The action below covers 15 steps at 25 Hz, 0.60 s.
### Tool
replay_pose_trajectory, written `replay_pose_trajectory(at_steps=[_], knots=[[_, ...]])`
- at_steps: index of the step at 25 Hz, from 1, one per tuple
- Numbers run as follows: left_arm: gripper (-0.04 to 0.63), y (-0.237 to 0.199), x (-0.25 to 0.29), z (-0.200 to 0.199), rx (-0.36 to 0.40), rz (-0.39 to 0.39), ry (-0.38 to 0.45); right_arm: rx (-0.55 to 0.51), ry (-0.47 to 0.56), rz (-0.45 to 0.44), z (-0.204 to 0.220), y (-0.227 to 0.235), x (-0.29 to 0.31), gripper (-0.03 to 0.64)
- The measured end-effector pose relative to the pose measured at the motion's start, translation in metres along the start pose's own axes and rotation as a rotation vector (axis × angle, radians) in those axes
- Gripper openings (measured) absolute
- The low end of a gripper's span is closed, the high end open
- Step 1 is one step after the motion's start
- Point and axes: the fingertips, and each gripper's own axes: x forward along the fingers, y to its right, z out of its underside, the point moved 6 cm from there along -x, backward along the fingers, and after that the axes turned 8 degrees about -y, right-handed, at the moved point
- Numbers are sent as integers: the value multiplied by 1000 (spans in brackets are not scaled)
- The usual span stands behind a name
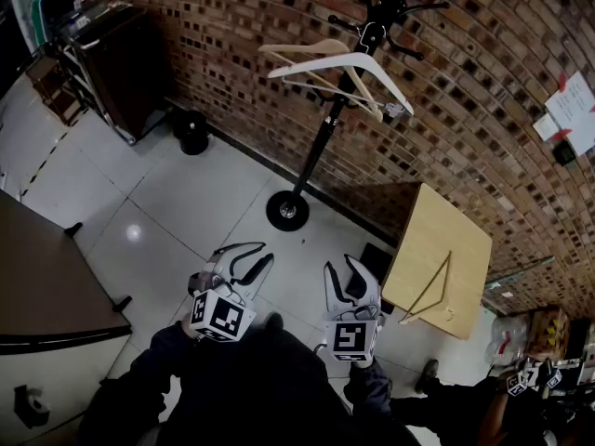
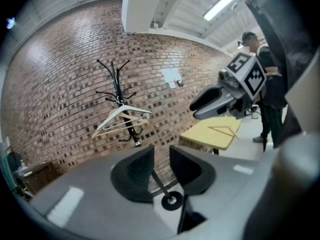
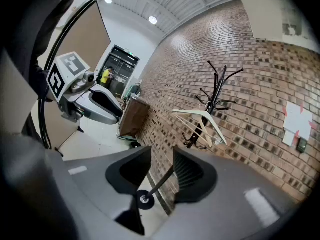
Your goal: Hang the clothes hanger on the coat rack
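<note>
A black coat rack [image 1: 327, 124] stands against the brick wall, its round base [image 1: 287, 210] on the floor. A white hanger [image 1: 346, 66] and a wooden hanger [image 1: 311, 52] hang on its upper hooks. Another wooden hanger [image 1: 429, 291] lies on the small yellow table [image 1: 446, 226] to the right. My left gripper [image 1: 251, 256] and right gripper [image 1: 342, 269] are low in front of me, well short of the rack, both open and holding nothing. In the left gripper view the rack [image 2: 117, 84] shows past the narrow gap of my left gripper [image 2: 161, 156]. In the right gripper view the white hanger [image 3: 200, 118] hangs beyond my right gripper [image 3: 162, 156].
A dark cabinet [image 1: 116, 59] and a black bin [image 1: 192, 130] stand at the wall on the left. A dark tabletop [image 1: 46, 286] fills the left edge. A person [image 1: 483, 407] stands at the lower right. Papers [image 1: 572, 110] are pinned on the wall.
</note>
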Motion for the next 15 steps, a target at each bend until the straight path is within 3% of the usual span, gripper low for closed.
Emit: replay_pose_trajectory(at_steps=[5, 15], knots=[[94, 6, 27, -9, 36, 58, 30, -13, -31, 25, 2, 12, -2, 143], [97, 71, 133, -78, 204, 376, 136, 173, -229, 267, 90, 81, -47, 141]])
